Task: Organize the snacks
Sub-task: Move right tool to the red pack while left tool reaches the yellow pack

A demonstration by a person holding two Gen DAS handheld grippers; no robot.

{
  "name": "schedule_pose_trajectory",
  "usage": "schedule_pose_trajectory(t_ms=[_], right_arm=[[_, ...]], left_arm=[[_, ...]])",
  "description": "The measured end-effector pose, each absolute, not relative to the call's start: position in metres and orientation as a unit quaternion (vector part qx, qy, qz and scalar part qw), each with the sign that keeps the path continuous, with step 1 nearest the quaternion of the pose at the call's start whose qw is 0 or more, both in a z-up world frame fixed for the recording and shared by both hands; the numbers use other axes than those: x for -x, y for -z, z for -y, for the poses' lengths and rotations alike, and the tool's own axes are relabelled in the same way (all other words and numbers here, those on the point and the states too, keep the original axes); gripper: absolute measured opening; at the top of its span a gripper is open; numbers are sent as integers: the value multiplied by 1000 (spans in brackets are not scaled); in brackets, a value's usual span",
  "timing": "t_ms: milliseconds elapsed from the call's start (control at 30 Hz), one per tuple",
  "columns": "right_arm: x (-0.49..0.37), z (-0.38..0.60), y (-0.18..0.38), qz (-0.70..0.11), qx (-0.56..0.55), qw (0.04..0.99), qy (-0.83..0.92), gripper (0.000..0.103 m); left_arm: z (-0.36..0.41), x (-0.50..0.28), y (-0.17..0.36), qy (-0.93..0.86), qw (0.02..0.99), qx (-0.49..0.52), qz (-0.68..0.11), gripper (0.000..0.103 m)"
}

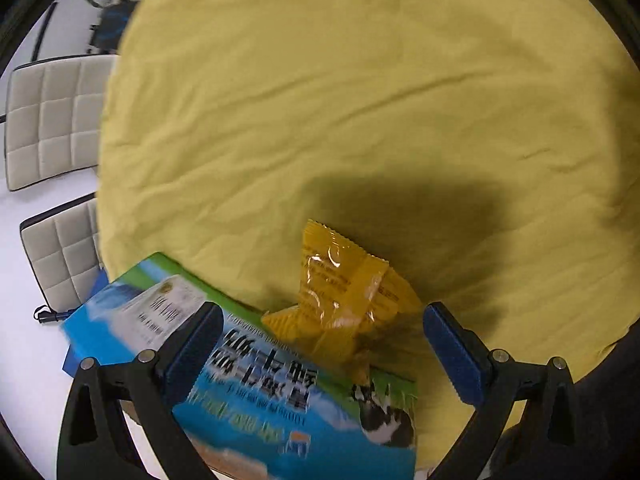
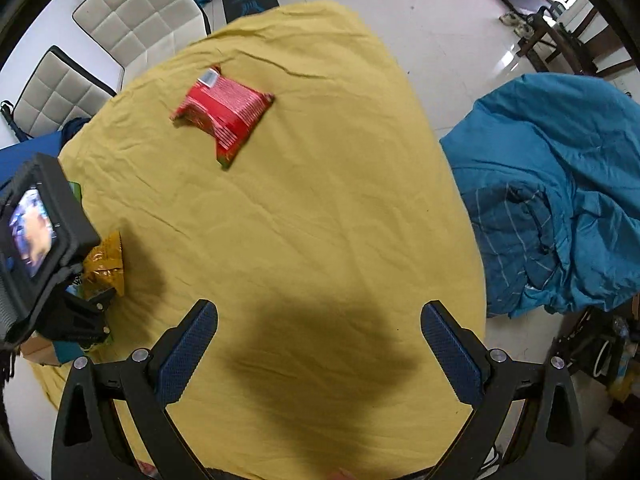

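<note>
**Snacks on the yellow cloth**

Left gripper [image 1: 320, 344]: fingers spread wide above a crinkled yellow snack packet [image 1: 344, 296], which lay against a blue-green printed carton [image 1: 280, 400]. Right gripper [image 2: 320, 352]: spread, empty, over the yellow tablecloth [image 2: 320, 200]. Red foil snack bag [image 2: 226, 112]: far side.

Yellow tablecloth [image 2: 320, 208]: matt woven cloth, lying creased and wrinkled. Yellow snack packet [image 1: 344, 292]: glossy crinkled plastic film, catching highlights, its edge crimped. Red snack packet [image 2: 226, 114]: printed plastic film, showing a slight sheen. Blue-and-green carton [image 1: 280, 396]: smooth printed cardboard, semi-gloss. Left gripper [image 1: 324, 354] and right gripper [image 2: 320, 354]: matt black plastic frames, carrying 2 blue pads each with rough dotted texture, plus shiny metal screw heads. Chairs [image 2: 136, 16]: quilted off-white leather-like upholstery. Blue bedding [image 2: 560, 184]: soft matt cloth. Floor [image 2: 440, 20]: glossy tile, reflecting light.
</note>
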State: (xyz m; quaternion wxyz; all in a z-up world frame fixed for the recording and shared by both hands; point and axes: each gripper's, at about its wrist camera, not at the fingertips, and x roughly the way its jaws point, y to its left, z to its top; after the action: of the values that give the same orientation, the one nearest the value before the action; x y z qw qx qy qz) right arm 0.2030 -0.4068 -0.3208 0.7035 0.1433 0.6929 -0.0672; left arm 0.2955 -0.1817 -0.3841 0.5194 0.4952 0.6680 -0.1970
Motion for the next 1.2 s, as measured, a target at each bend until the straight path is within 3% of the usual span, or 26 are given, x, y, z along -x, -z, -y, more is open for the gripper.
schedule_pose_trajectory(t_ms=[33,67,100,167,300,600,700,833,900,967,1000,1200], right_arm=[[-203,409,324,-695,-145,701,66,103],[-204,411,327,-696,-146,700,64,103],[-207,412,330,-697,-146,699,61,103],[-211,412,332,-699,-147,698,57,103],[-227,410,339,-700,-146,698,42,103],[-320,384,351,-686,-111,719,-18,103],[-360,371,369,-698,-80,711,-38,103],[-393,356,398,-727,-42,682,-66,103],[-402,348,414,-744,-19,663,-80,102],[-408,343,424,-749,-2,658,-78,96],[-409,341,431,-754,6,653,-74,85],[-404,339,432,-746,27,664,-51,48]], left_arm=[[180,-297,389,195,513,-498,-671,101],[178,-297,396,195,503,-501,-676,91],[176,-298,401,195,498,-501,-680,72],[173,-304,403,193,499,-483,-693,48],[165,-322,397,173,538,-400,-721,38],[138,-371,365,130,634,-68,-759,38],[137,-381,363,130,641,-98,-750,43],[152,-379,366,171,610,-231,-739,53],[153,-374,370,190,587,-296,-729,64],[150,-372,376,182,570,-338,-726,64],[147,-373,379,174,562,-348,-730,65],[138,-374,398,176,535,-270,-781,65]])
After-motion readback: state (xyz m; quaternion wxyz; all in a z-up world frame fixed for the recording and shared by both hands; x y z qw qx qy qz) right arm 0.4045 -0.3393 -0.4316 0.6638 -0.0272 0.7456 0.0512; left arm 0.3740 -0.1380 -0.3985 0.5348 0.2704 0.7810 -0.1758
